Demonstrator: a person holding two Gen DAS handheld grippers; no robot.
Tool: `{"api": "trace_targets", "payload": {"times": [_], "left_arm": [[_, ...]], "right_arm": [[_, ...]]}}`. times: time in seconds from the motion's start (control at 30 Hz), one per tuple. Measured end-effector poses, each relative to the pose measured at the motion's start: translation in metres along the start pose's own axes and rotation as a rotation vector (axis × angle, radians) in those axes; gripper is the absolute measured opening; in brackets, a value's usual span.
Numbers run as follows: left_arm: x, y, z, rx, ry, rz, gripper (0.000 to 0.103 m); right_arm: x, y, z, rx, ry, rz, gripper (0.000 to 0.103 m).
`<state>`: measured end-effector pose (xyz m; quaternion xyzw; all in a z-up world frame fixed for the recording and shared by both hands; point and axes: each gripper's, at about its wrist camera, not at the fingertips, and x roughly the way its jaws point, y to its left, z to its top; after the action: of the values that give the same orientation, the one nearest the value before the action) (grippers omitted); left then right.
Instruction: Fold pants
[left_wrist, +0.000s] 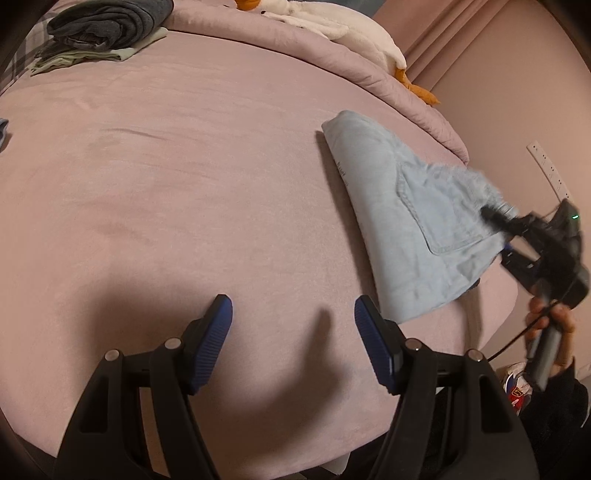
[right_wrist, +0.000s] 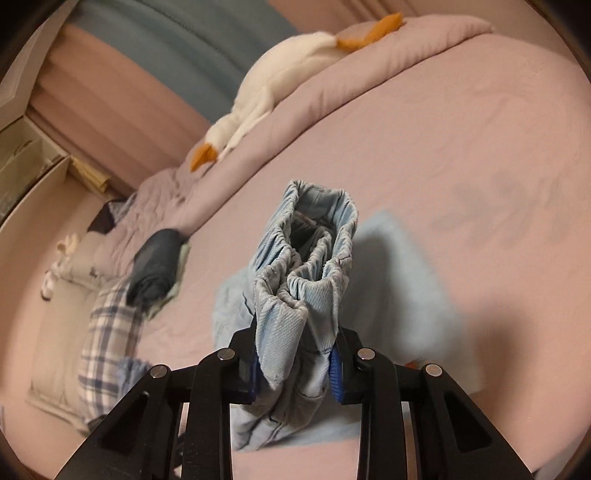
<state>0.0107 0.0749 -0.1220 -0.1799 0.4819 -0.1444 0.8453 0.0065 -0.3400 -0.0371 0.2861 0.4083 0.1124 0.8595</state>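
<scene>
The light blue denim pants (left_wrist: 399, 221) lie folded on the pink bed at the right side, back pocket up. My right gripper (left_wrist: 506, 236) holds their elastic waistband end, lifted off the bed near the right edge. In the right wrist view the gripper (right_wrist: 297, 363) is shut on the bunched waistband (right_wrist: 306, 266), which stands up between the blue pads. The rest of the pants (right_wrist: 399, 266) hangs blurred below. My left gripper (left_wrist: 293, 317) is open and empty, low over bare sheet just left of the pants' near corner.
A pile of folded dark and pale green clothes (left_wrist: 107, 29) sits at the bed's far left. A white goose plush (left_wrist: 332, 26) lies on the rolled quilt (left_wrist: 369, 70) along the far edge. A plaid pillow (right_wrist: 107, 332) lies near the pile. The bed's right edge is beside the pants.
</scene>
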Motion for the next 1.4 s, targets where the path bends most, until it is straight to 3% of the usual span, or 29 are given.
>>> {"api": "trace_targets", "payload": {"times": [0.13,0.2,0.33,0.43,0.57,0.6,0.67,0.7,0.73,0.93,1.0,1.1,1.17,1.23,1.4], "left_arm": [[0.006,-0.007,0.006,0.027,0.013,0.01,0.069],[0.008,-0.01,0.008,0.041,0.024,0.019,0.069],[0.012,-0.017,0.022,0.054,0.014,0.014,0.069],[0.013,-0.024,0.033,0.072,-0.008,-0.002,0.069],[0.022,-0.039,0.058,0.108,-0.022,-0.035,0.065],[0.026,-0.043,0.067,0.115,-0.029,-0.048,0.056],[0.038,-0.05,0.085,0.13,-0.019,-0.055,0.035],[0.045,-0.054,0.095,0.142,-0.011,-0.057,0.022],[0.049,-0.058,0.102,0.161,-0.008,-0.066,0.018],[0.08,-0.08,0.137,0.295,0.038,-0.14,0.017],[0.1,-0.082,0.142,0.351,0.066,-0.091,0.019],[0.136,-0.069,0.148,0.319,0.138,-0.046,0.007],[0.144,-0.065,0.152,0.298,0.119,-0.059,0.005],[0.146,-0.065,0.154,0.3,0.098,-0.061,0.004],[0.148,-0.051,0.176,0.207,0.054,-0.056,0.003]], "right_arm": [[0.034,-0.039,-0.009,0.072,0.063,-0.136,0.03],[0.041,-0.058,-0.014,0.128,0.064,-0.081,0.03],[0.042,-0.06,0.001,0.161,0.12,-0.007,0.048],[0.02,-0.065,0.013,0.177,0.043,-0.051,0.063],[-0.009,-0.051,0.018,0.069,-0.086,-0.101,0.063],[-0.01,-0.038,0.015,0.0,-0.1,-0.096,0.063],[-0.006,-0.013,0.007,-0.114,-0.102,-0.062,0.061],[0.0,0.004,0.001,-0.183,-0.087,-0.04,0.055],[0.009,0.021,-0.007,-0.247,-0.067,-0.026,0.048],[0.073,0.102,-0.057,-0.603,0.125,0.055,0.017],[0.089,0.119,-0.071,-0.687,0.153,0.056,0.017],[0.111,0.129,-0.087,-0.768,0.213,0.044,0.017],[0.133,0.124,-0.101,-0.811,0.279,-0.008,0.015],[0.133,0.124,-0.104,-0.83,0.234,-0.008,0.015],[0.132,0.122,-0.089,-0.788,0.273,0.037,0.015]]}}
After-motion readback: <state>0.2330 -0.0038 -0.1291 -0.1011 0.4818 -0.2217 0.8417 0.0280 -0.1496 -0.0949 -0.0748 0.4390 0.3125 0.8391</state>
